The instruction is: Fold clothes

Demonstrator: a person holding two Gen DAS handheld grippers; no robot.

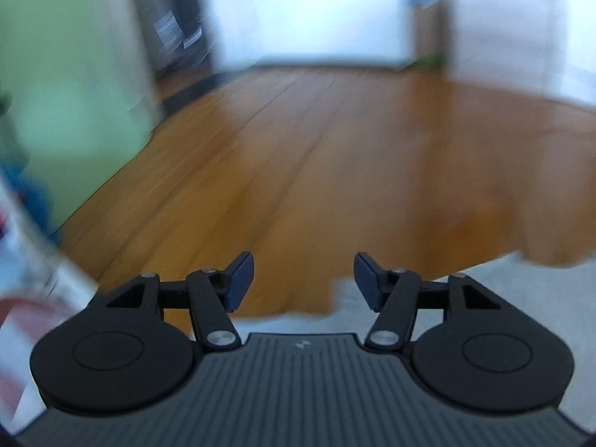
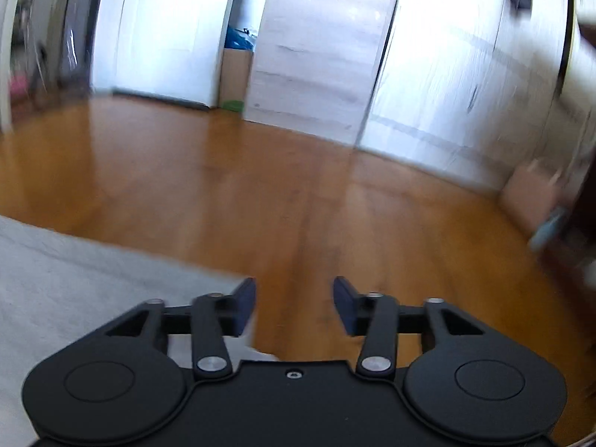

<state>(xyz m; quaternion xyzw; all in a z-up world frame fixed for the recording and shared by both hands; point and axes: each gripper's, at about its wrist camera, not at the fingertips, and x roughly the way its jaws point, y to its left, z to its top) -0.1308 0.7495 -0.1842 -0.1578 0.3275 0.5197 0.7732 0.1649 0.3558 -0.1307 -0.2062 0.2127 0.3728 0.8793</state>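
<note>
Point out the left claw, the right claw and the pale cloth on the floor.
left claw (image 1: 303,281): left wrist view, the gap between its open tips.
right claw (image 2: 294,305): right wrist view, the gap between its open tips.
pale cloth (image 2: 93,279): right wrist view, its flat middle.

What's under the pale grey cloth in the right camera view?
The pale grey cloth lies on the orange-brown wooden floor, which shows beyond its edge. Whatever lies beneath the cloth itself is covered.
</note>
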